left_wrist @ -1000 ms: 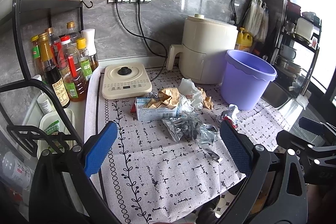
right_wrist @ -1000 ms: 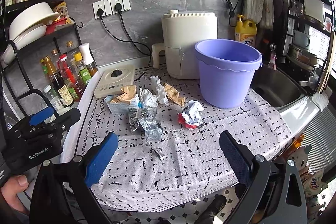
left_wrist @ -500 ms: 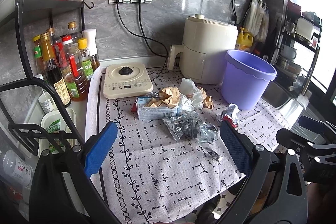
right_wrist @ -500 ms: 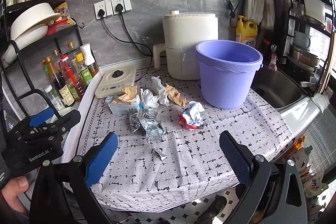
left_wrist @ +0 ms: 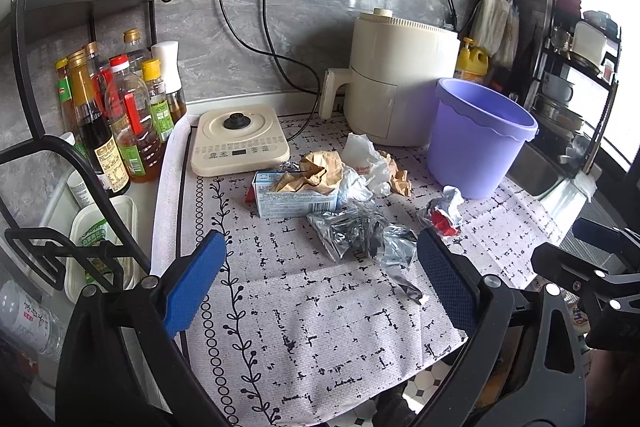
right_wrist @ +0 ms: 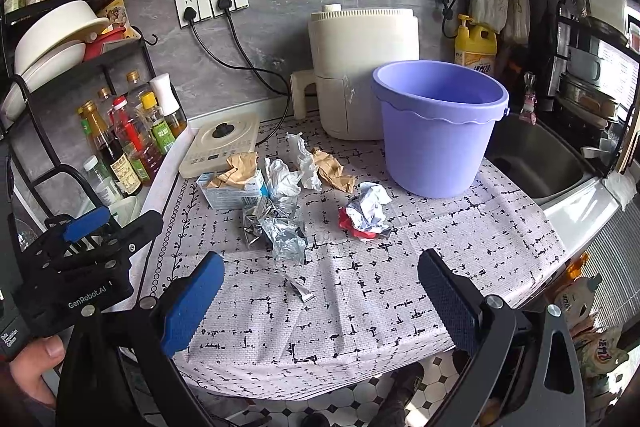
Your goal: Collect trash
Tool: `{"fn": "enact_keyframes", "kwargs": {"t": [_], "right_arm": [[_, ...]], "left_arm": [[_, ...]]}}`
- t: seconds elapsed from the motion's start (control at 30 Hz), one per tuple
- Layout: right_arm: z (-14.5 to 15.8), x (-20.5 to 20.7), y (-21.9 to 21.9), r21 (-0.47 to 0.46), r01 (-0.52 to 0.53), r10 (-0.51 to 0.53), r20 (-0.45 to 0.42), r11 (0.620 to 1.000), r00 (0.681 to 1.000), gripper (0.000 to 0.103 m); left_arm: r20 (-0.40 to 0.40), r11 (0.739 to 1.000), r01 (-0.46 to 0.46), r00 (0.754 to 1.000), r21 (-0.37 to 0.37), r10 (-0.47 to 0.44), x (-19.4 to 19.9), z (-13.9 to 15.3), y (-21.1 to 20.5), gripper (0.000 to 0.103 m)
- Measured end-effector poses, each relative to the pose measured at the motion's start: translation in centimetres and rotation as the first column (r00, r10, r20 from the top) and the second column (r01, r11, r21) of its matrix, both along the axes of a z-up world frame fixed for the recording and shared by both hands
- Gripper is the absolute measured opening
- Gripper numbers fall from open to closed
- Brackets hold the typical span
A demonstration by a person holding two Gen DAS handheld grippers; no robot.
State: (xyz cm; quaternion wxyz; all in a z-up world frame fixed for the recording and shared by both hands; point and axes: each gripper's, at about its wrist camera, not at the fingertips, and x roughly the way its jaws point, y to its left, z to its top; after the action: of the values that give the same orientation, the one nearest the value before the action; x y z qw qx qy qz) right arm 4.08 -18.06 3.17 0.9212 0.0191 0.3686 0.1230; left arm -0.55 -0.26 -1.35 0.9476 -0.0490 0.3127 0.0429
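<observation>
We hold both grippers back at the near edge of the counter, nothing picked up yet: our left gripper (left_wrist: 320,283) has its blue pads spread wide and empty, and our right gripper (right_wrist: 320,291) is just as wide apart and empty. The trash lies in a loose heap on the patterned cloth (right_wrist: 360,311), toward 12 o'clock from both grippers, and the purple bucket (right_wrist: 440,131) stands at about 1 o'clock, seemingly empty as far as we can see inside. The likeliest trouble, we judge, is the crumpled foil wrapper (right_wrist: 280,231): it is springy and slick, so a pinch on one corner could let it slide out on the way to the bucket. The red-and-white paper ball (right_wrist: 368,213) sits nearest the bucket and looks easiest. The brown paper (left_wrist: 316,171) rests on the small carton (left_wrist: 296,199), so grabbing one may drag or tip the other toward the cream induction cooker (left_wrist: 240,141) at 11 o'clock. The little foil scrap (right_wrist: 300,289) lies flat on the cloth; pinching it could snag the fabric and pull everything. The light bucket could also be knocked toward the sink (right_wrist: 532,163) at 2 o'clock.
</observation>
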Motion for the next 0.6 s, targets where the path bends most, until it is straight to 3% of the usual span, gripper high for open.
{"fn": "enact_keyframes", "kwargs": {"t": [0.2, 0.6], "right_arm": [[-1.8, 1.5, -1.0, 0.017, -0.014, 0.015, -0.039, 1.000, 0.999, 0.094], [-5.1, 5.8, -2.9, 0.052, -0.107, 0.114, -0.140, 0.993, 0.984, 0.072]], "left_arm": [[-0.048, 1.000, -0.010, 0.999, -0.007, 0.010, 1.6, -1.6, -0.6, 0.084], [-0.129, 0.999, -0.030, 0.991, -0.014, 0.028, 6.3, -4.5, -3.2, 0.064]]}}
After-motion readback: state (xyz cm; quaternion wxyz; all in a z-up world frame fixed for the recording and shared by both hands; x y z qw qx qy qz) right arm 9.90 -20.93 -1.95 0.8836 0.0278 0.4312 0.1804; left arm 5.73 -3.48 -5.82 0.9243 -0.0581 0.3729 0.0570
